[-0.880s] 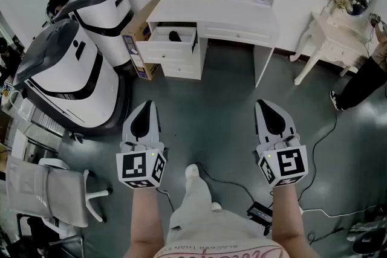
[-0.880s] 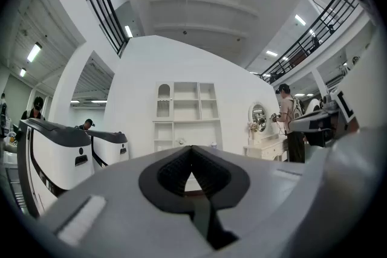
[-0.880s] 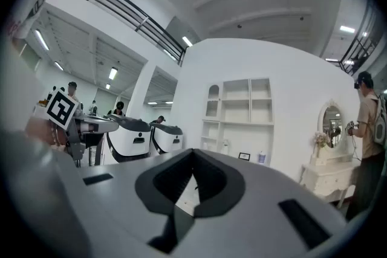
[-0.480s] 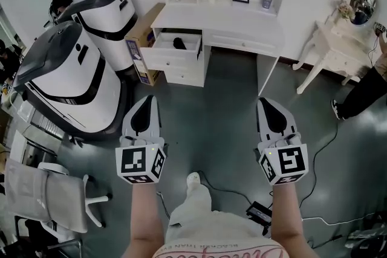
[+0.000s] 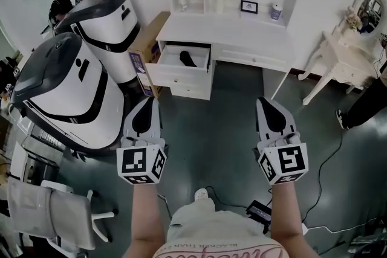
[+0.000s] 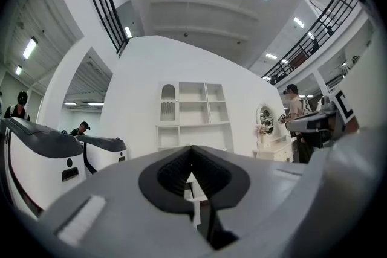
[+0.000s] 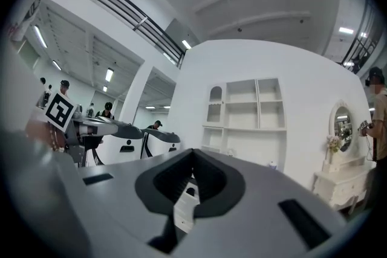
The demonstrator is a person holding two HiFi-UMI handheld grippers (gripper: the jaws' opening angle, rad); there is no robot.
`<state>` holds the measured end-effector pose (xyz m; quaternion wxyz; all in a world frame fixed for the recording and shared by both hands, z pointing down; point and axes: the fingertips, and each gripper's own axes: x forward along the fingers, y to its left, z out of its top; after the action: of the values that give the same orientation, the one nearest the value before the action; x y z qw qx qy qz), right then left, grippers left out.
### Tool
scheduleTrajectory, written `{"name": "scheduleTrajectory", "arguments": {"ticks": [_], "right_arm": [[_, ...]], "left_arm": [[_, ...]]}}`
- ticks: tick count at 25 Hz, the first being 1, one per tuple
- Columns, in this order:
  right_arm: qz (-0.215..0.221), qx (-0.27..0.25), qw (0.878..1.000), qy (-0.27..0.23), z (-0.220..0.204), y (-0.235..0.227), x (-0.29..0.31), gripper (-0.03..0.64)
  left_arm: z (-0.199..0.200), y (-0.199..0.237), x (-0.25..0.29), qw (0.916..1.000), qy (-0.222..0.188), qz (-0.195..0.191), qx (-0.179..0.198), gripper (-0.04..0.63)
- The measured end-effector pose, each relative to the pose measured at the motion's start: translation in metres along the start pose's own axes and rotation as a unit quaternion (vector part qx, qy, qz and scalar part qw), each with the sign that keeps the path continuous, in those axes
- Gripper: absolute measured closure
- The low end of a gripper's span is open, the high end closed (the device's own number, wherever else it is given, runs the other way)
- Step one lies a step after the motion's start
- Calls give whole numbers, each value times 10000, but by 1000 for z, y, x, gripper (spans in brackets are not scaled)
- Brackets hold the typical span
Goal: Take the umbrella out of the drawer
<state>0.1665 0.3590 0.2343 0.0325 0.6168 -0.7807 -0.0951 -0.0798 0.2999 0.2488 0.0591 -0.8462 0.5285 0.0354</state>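
Both grippers are shut and empty. In their own views the white left gripper [image 5: 146, 110] and the white right gripper [image 5: 269, 112] each show black ribbed pads pressed together with nothing between them. We hold them roughly level, side by side, over the floor.

Ahead of us and a little to the left, well apart from both tools, stands the white wooden desk [image 5: 242, 30]. At the desk's left end, the white top drawer [image 5: 179, 74] is pulled open. Inside it, near the middle, lies a short dark folded thing that we take for the umbrella [image 5: 188, 58], though it is small from here. Its long axis seems to run slantwise, from the drawer's back left toward its front right. Our left gripper is the nearer one and points almost straight at the drawer. We judge that it has to be brought in close and opened before any grasp.

Underfoot is a smooth dark grey-green floor [image 5: 217, 130] with loose black cables [image 5: 314, 187] near our feet. Two big white and grey pod-shaped machines [image 5: 60, 87] and a brown cardboard box [image 5: 144, 39] crowd the drawer's left side, while a white dressing table [image 5: 341, 42] stands far right.
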Motion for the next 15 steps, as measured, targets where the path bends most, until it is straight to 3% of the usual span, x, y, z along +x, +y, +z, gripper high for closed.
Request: {"name": "scheduleTrajectory", "arguments": {"ticks": [6, 15], "right_arm": [[89, -48, 9999, 34, 0, 17, 44, 609], [246, 42, 9996, 126, -15, 23, 78, 609]], "left_arm": [[3, 26, 33, 9998, -124, -144, -107, 586], [-12, 54, 48, 9998, -51, 38, -187, 586]]}}
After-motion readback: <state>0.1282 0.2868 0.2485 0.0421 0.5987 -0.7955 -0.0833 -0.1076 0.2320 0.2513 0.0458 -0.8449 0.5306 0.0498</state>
